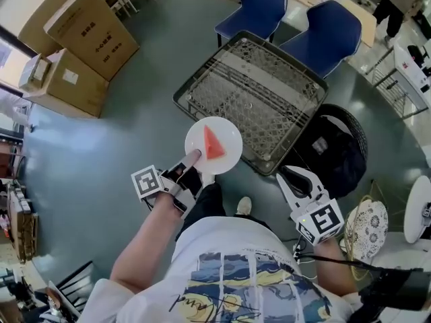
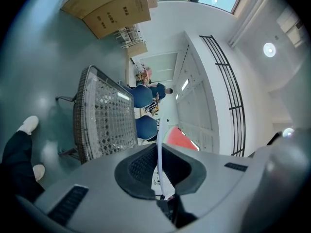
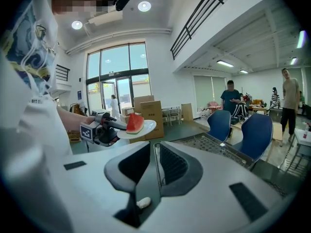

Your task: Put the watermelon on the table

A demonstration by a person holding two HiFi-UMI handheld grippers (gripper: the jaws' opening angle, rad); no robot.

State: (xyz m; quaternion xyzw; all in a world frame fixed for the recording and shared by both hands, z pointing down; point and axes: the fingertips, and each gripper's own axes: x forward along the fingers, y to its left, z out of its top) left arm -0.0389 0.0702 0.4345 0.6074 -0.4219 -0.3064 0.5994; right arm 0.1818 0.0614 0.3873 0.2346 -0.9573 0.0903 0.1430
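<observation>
A red wedge of watermelon [image 1: 212, 142] lies on a small round white plate [image 1: 229, 155]. My left gripper [image 1: 194, 157] is shut on the plate's near rim and holds it level above the floor. In the left gripper view the plate [image 2: 159, 149] shows edge-on between the pads, with the watermelon [image 2: 182, 139] just beyond. My right gripper [image 1: 290, 180] hangs to the right, apart from the plate, jaws together and empty. In the right gripper view the closed jaws [image 3: 156, 165] point past the held plate [image 3: 146, 127] and watermelon [image 3: 135, 123].
A wire-mesh cart basket [image 1: 269, 66] stands right in front, with two blue chairs [image 1: 259, 2] behind it. Cardboard boxes [image 1: 87, 22] sit at the far left. A black bag [image 1: 333, 153] and a round white table [image 1: 417, 210] are at the right. People [image 3: 233, 101] stand farther off.
</observation>
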